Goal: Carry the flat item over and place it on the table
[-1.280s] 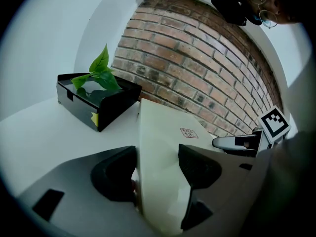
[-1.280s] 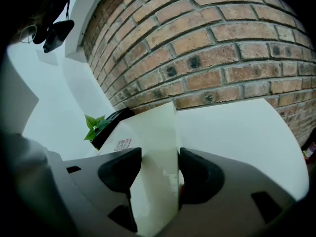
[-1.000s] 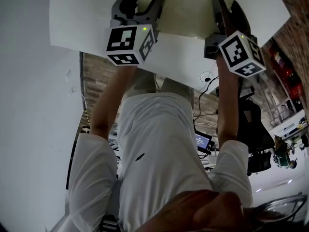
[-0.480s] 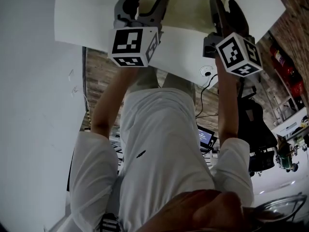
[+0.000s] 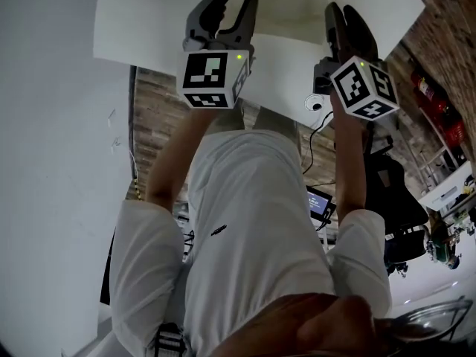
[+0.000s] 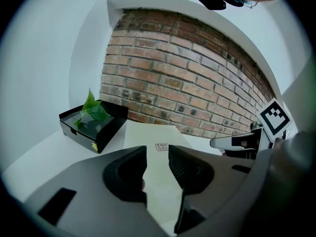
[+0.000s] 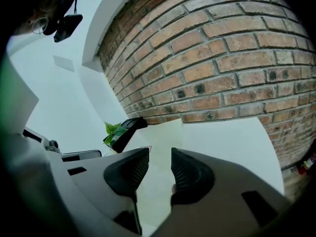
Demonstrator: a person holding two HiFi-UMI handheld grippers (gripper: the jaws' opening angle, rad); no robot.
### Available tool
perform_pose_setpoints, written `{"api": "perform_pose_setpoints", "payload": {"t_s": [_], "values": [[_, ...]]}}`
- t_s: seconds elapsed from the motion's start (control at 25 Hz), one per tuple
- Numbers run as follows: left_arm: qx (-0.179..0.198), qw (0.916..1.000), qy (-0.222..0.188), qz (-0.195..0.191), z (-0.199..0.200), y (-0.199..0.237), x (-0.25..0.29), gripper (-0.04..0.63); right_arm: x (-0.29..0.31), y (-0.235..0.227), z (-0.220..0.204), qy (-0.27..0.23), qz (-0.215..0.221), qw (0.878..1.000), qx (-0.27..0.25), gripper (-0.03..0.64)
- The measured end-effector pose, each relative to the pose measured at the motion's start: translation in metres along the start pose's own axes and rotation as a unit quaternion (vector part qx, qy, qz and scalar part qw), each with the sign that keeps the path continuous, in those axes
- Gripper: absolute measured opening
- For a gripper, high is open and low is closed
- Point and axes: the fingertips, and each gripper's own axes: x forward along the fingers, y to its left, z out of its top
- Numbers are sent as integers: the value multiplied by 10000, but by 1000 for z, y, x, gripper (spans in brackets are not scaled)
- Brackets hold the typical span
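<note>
Holding green leaves (image 6: pixel 92 108) (flat item (image 6: pixel 150 135) lies beside), black box (image 6: pixel 109 129) stands.

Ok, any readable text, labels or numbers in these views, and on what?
Red-bordered stamp on the cream flat sheet: too small to read.
Yellow tag on the black box: no print visible.
Left marker cube, right marker cube: black-and-white square patterns, no letters.
Nothing else legible.

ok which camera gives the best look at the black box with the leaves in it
The left gripper view: the black box sits whole at left, green leaves in it. The right gripper view shows it only small and distant. The head view doesn't show it.
</note>
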Motion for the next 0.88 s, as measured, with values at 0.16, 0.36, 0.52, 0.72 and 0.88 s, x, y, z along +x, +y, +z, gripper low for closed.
{"api": "perform_pose_setpoints", "payload": {"t_s": [0.16,0.36,0.52,0.72,0.88], "values": [[40,10000,-11,62,3,-5,-18,80,-19,7,1,28,99,9999,53,133],[38,10000,-63,-16,12,-18,-37,38,-43,16,6,-8,196,9998,90,77],[27,10000,-72,-42,17,-26,-53,35,-61,24,4,-2,191,9998,-11,60],[-67,9999,-96,-94,21,-31,-68,34,-80,36,4,-44,296,9995,-18,53],[-43,9998,-135,-149,33,-44,-91,34,-104,50,13,-91,402,9991,-95,52]]}}
